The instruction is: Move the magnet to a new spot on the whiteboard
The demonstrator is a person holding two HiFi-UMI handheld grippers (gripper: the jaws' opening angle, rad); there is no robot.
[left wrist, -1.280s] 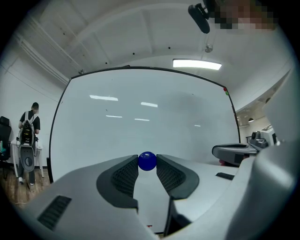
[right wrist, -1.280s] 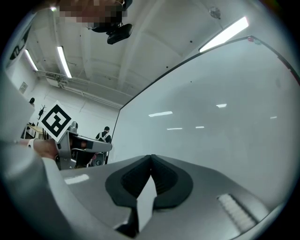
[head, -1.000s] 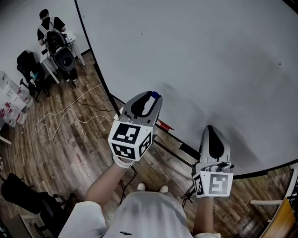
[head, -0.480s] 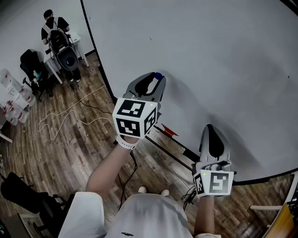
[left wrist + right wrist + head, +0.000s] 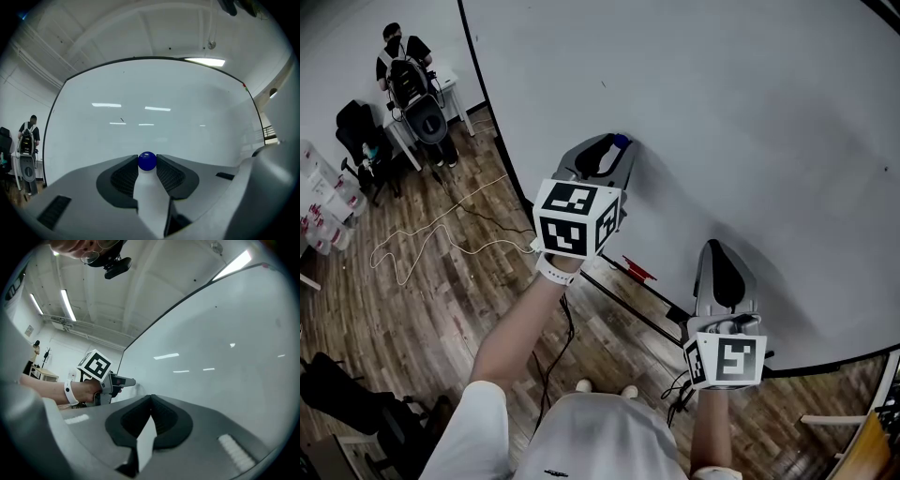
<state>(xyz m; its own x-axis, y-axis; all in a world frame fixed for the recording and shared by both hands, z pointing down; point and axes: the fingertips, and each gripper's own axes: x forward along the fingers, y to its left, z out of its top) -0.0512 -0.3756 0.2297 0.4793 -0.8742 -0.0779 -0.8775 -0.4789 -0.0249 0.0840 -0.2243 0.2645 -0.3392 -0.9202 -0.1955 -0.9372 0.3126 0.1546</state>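
A small round blue magnet (image 5: 147, 161) sits pinched between the tips of my left gripper (image 5: 147, 163). In the head view the same magnet (image 5: 621, 142) shows at the gripper's far end, right at the whiteboard (image 5: 750, 122). The left gripper (image 5: 614, 148) points level at the board's lower left area. My right gripper (image 5: 719, 251) hangs lower and to the right, near the board's bottom edge, its jaws together and nothing between them. In the right gripper view the tips (image 5: 150, 399) meet, and the left gripper (image 5: 110, 380) shows at the left.
The big whiteboard (image 5: 154, 112) stands on a wooden floor (image 5: 422, 281) with a white cable (image 5: 441, 234) lying on it. A person (image 5: 403, 66) sits at a desk at the far left. A small red item (image 5: 639, 272) lies by the board's base.
My left gripper has carried the blue magnet up and slightly to the right along the whiteboard. The right gripper has shifted a little upward and left.
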